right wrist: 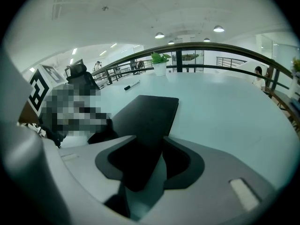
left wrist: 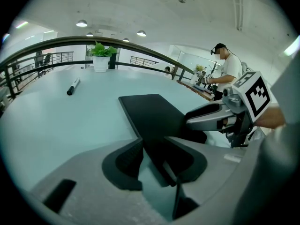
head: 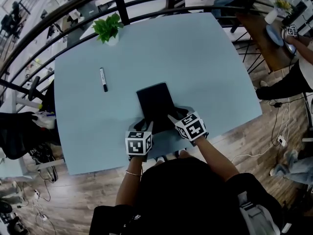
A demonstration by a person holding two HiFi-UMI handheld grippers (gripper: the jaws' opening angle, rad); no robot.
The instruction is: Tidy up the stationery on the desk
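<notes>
I hold my left gripper (left wrist: 157, 150) and my right gripper (right wrist: 150, 159) side by side at the near edge of the pale blue desk (head: 205, 67), both tipped downward and pointing away from me. The flat black rectangular notebook (head: 155, 100) lies on the desk just in front of my body, with its near end reaching in under both grippers.

In the left gripper view my fingers (left wrist: 124, 165) stand apart, and the notebook's near left corner runs in between them. I cannot tell if the pads press on its edges. In the right gripper view my fingers (right wrist: 182, 165) are also spread, with the notebook's near right corner lying in the gap. The two grippers sit close together, one at each near corner of the notebook.

The black-and-white marker pen (head: 103, 79) lies on its own on the desk, well apart from the notebook, farther out and to my left. The small green potted plant (head: 108, 29) stands at the far left corner of the desk, close to the dark curved railing (head: 146, 4). Wood-patterned floor (head: 254, 146) shows to the right of the desk.
</notes>
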